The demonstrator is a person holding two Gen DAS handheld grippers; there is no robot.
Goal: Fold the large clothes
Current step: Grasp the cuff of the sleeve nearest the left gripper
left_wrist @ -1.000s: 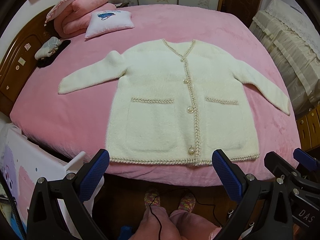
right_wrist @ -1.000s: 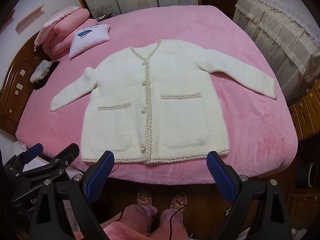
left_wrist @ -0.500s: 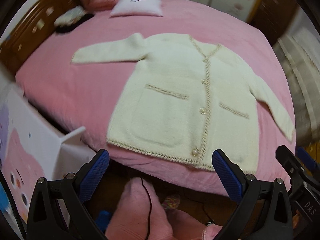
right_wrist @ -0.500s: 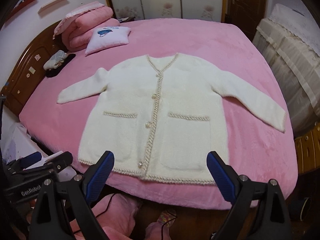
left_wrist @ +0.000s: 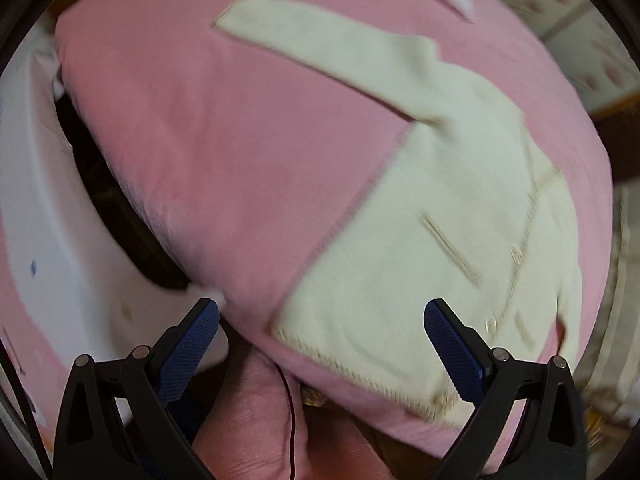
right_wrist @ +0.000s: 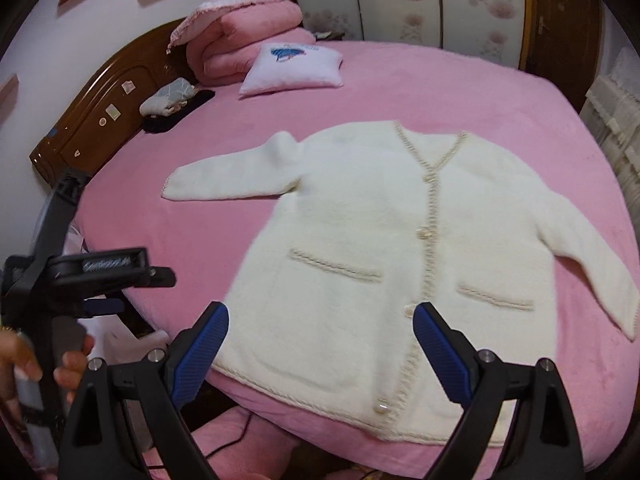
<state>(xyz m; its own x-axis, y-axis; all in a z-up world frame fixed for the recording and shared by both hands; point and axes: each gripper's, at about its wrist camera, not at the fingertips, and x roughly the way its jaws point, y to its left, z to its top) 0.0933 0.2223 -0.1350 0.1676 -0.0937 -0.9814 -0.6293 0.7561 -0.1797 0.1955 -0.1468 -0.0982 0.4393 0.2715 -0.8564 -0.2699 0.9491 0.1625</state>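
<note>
Home bedroom — pink bed [right_wrist: 400, 92], wooden headboard [right_wrist: 100, 112]

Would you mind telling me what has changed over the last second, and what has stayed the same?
Both grippers advanced over the bed: the left gripper swung left toward the cardigan's near-left hem corner and sleeve, and the right gripper closed in above the hem near the button placket. Neither took hold of anything; both stay open. The cardigan lies flat and buttoned as before, and the pillow and folded quilt are unmoved.
</note>
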